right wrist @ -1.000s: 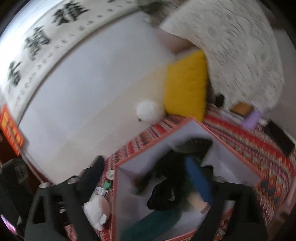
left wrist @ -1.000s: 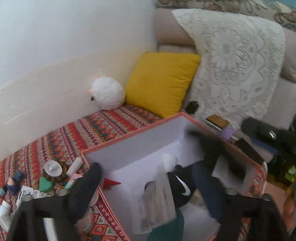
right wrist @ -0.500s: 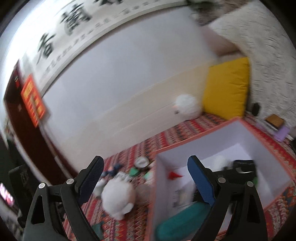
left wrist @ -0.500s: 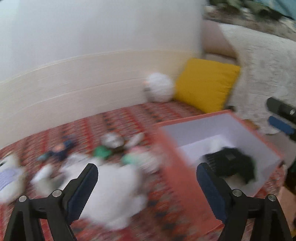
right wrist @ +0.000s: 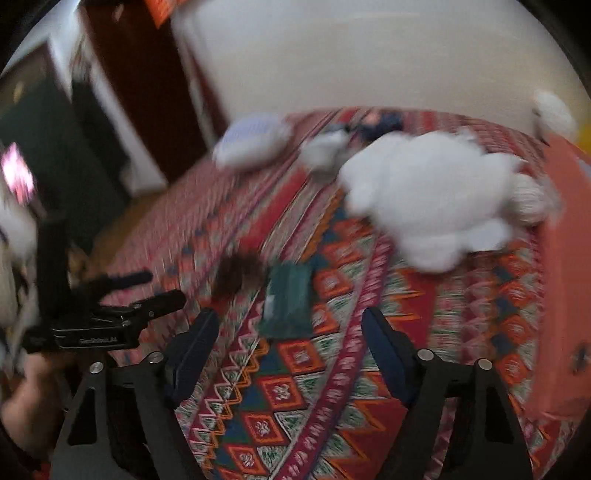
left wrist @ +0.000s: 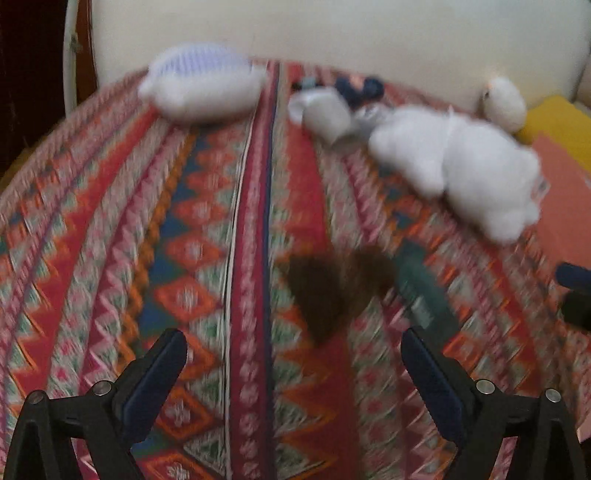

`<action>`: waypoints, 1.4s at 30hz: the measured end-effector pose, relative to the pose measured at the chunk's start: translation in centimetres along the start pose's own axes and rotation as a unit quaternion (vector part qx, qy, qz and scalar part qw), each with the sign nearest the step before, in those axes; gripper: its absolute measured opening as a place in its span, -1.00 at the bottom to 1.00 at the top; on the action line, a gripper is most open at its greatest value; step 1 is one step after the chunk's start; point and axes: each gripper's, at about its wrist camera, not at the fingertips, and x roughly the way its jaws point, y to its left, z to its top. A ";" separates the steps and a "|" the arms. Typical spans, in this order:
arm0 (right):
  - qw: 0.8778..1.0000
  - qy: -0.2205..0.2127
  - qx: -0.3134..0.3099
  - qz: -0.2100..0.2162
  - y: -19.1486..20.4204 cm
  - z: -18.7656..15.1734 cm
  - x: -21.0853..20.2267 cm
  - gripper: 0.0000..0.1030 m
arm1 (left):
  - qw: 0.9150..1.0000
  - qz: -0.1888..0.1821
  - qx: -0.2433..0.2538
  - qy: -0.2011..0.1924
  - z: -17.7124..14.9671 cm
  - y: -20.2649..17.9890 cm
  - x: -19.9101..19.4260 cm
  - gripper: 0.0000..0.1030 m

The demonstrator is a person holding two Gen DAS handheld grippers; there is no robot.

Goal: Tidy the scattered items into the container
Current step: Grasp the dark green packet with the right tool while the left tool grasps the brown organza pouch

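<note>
Blanket [left wrist: 110, 229]: under everything.
Tuft [left wrist: 332, 291]: near centre, just left of the packet [right wrist: 288, 302].
Big plush [right wrist: 432, 192]: behind the packet, beside the box [right wrist: 565, 280] on the right.
Pillow toy [left wrist: 203, 86]: far left, near the wall [left wrist: 332, 29].
Small items [left wrist: 332, 107]: between pillow toy and big plush.

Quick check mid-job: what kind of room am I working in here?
Most likely a home living room or bedroom. The work surface is a red patterned woven cover with white plush toys scattered on it, a yellow cushion at the far end, and a dark wooden door beside a plain wall.
</note>
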 end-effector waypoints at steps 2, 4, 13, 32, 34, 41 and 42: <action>0.999 0.016 -0.025 -0.021 1.2 -0.4 2.3 0.59 | 0.999 0.007 0.030 0.008 -0.9 -0.5 1.3 0.88; 0.998 0.030 -0.038 -0.035 1.9 -0.5 4.3 0.59 | 0.998 0.012 0.062 0.006 -0.9 -1.2 1.9 0.88; 0.994 0.081 -0.054 -0.053 1.2 1.0 10.1 -0.06 | 0.997 0.009 0.078 0.012 0.7 -0.8 4.7 0.80; 0.997 0.045 0.029 -0.057 -5.6 2.9 6.3 -0.08 | 0.996 -0.010 0.086 -0.014 3.0 -2.2 7.6 -0.56; 0.997 0.037 0.025 -0.055 -5.2 3.1 6.1 -0.08 | 0.998 -0.022 0.055 -0.017 2.9 -1.4 7.4 -0.58; 0.999 -0.003 0.014 -0.033 -4.1 3.8 3.3 -0.08 | 0.989 -0.138 0.012 -0.055 3.5 -1.3 3.2 -0.59; 0.999 -0.009 0.015 -0.027 -4.0 3.8 2.6 -0.08 | 0.983 -0.171 0.007 -0.065 3.8 -1.4 2.0 -0.59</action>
